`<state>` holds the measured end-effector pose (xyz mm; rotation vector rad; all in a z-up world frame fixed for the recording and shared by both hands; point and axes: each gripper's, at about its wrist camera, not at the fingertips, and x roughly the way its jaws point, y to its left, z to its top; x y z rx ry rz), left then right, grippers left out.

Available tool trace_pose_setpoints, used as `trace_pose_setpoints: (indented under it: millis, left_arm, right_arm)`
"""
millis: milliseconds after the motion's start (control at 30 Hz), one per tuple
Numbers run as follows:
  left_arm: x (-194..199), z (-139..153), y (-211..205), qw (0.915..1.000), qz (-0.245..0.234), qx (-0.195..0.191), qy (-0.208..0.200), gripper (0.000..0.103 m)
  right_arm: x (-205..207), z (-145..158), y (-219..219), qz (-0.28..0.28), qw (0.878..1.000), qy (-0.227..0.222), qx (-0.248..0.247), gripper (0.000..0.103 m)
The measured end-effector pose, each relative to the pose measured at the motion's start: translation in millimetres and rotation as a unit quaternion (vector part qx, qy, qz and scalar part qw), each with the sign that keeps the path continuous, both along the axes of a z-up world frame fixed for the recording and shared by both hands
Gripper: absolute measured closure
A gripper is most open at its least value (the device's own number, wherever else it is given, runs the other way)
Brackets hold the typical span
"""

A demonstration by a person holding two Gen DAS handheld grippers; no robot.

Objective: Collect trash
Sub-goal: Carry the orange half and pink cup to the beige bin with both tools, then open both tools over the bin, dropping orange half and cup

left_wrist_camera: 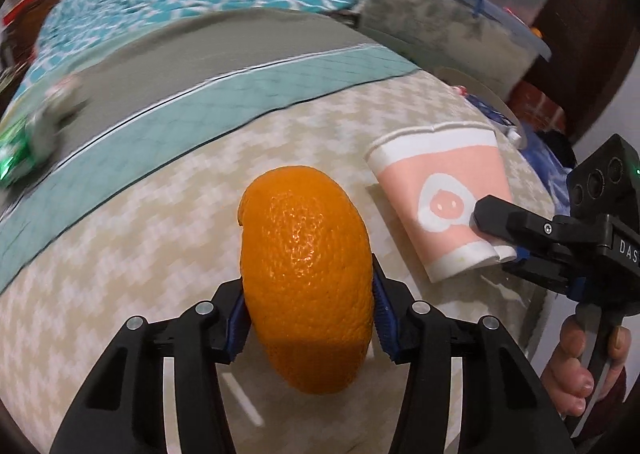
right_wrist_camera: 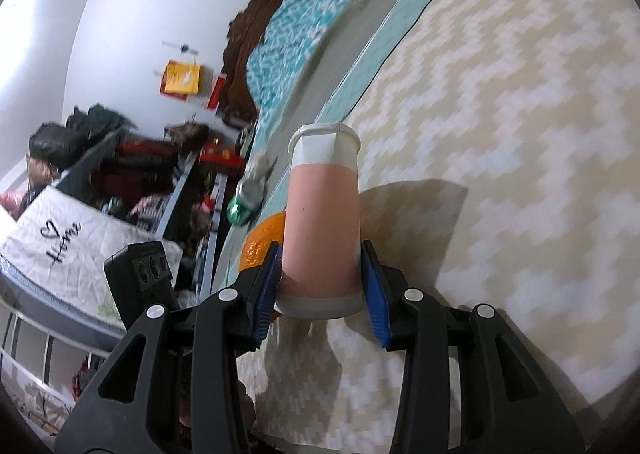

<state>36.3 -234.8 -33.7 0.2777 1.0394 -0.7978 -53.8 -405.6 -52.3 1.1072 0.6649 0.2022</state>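
Observation:
An orange peel (left_wrist_camera: 306, 278) fills the middle of the left wrist view, and my left gripper (left_wrist_camera: 306, 314) is shut on it above the cream patterned bedspread (left_wrist_camera: 160, 254). A pink and white paper cup (right_wrist_camera: 322, 221) with a squashed rim is pinched near its base by my right gripper (right_wrist_camera: 320, 290). In the left wrist view that cup (left_wrist_camera: 444, 197) hangs at the right, held by the right gripper (left_wrist_camera: 500, 238), with a person's hand (left_wrist_camera: 580, 366) on the handle. The peel (right_wrist_camera: 262, 242) also shows left of the cup.
A crushed green can (left_wrist_camera: 24, 149) lies blurred at the far left on the grey strip (left_wrist_camera: 200, 53); the can (right_wrist_camera: 246, 201) also shows in the right wrist view. A clear lidded plastic tub (left_wrist_camera: 448, 25) stands at the back right. Cluttered shelves (right_wrist_camera: 120, 173) stand beside the bed.

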Motion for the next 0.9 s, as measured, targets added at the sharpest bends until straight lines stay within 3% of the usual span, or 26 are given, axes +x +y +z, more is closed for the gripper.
trace_pose_setpoints:
  millis: [267, 467, 567, 733, 800, 833, 900]
  left_arm:
    - [16.8, -0.8, -108.2, 0.9980, -0.056, -0.003, 0.027, 0.056]
    - [22.4, 5.0, -209.4, 0.9931, -0.106, -0.018, 0.047, 0.056]
    - [21.4, 7.3, -252.4, 0.9895, -0.131, -0.027, 0.054, 0.056]
    - [14.0, 7.0, -323.7, 0.9796, -0.186, -0.042, 0.064, 0.056]
    - [10.7, 3.0, -343.2, 0.9772, -0.200, -0.039, 0.059, 0.048]
    - [10.6, -1.6, -351.9, 0.9776, -0.200, -0.031, 0.056, 0.038]
    - [13.5, -11.6, -361.0, 0.9810, -0.189, -0.008, 0.044, 0.029]
  right_arm:
    - [-20.3, 16.4, -89.4, -0.084, 0.996, -0.016, -0.022, 0.061]
    - [-37.8, 37.2, -174.6, -0.167, 0.982, -0.009, -0.085, 0.061]
    - [-48.0, 46.2, -212.4, -0.203, 0.968, 0.015, -0.143, 0.061]
    - [-48.2, 49.3, -247.8, -0.222, 0.934, 0.087, -0.267, 0.061]
    - [-41.7, 38.5, -258.4, -0.210, 0.927, 0.115, -0.288, 0.059]
    - [-35.3, 31.3, -260.7, -0.203, 0.927, 0.125, -0.290, 0.057]
    - [-26.4, 22.5, -261.5, -0.194, 0.928, 0.140, -0.284, 0.041]
